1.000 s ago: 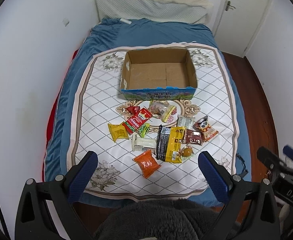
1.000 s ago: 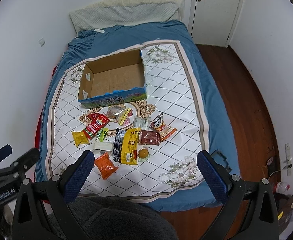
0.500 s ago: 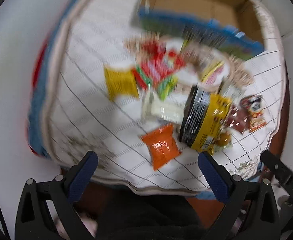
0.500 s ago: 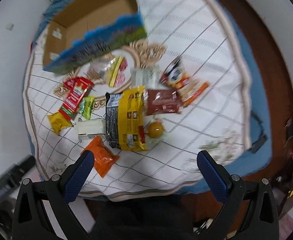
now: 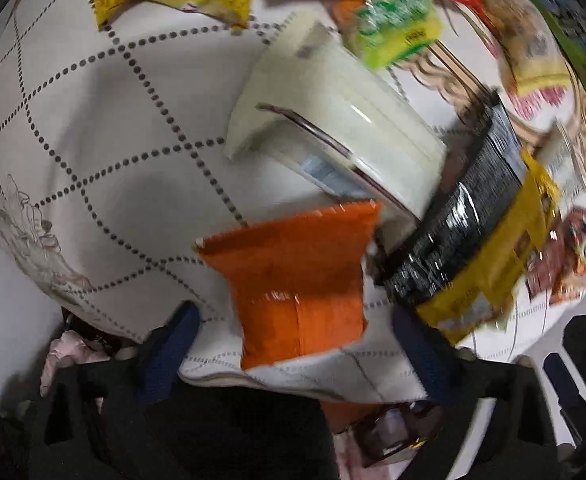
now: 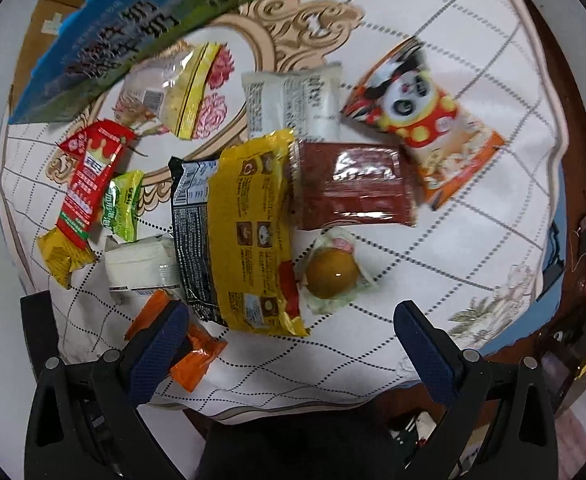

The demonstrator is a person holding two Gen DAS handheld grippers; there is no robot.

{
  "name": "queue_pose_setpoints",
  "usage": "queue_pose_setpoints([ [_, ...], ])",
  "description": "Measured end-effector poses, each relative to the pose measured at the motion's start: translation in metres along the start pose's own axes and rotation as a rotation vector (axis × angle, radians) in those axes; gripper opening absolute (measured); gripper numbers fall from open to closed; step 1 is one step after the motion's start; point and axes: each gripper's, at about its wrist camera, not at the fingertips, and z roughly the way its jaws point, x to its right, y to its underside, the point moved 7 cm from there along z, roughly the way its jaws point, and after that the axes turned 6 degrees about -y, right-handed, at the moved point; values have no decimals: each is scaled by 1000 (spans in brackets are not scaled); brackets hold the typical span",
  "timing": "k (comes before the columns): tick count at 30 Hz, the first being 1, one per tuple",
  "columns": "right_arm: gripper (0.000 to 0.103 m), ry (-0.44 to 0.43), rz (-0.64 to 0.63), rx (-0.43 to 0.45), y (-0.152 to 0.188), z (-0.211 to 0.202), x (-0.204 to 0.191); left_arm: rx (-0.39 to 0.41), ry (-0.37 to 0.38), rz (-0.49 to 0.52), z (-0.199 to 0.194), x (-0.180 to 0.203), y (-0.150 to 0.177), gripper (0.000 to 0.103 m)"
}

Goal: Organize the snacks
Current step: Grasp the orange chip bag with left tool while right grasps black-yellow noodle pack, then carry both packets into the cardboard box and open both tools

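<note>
Now both claws agape: left claw (image 5: 293, 344) narrowing astride orange packet (image 5: 297, 280), right claw (image 6: 293, 344) empty.

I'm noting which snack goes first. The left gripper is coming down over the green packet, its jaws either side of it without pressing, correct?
Not the green packet. In the left wrist view the left gripper straddles the orange packet. Its jaws have just been closing, the packet between them, pads not pressing yet.
</note>
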Motion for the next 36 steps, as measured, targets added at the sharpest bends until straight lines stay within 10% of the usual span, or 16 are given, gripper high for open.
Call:
queue_pose_setpoints([
  [3,103,-2,-10,-36,-3,19,-12,28,-12,8,-1,-8,-2,59],
  [11,103,24,4,-129,-12,84,-45,172,-201,120,-24,-30,-3,60],
  [18,103,127,65,-139,-17,119,-42,161,-216,138,-9,-30,-9,61],
  [36,87,-9,-63,-95,43,62,-1,254,-209,273,-82,-9,32,45],
])
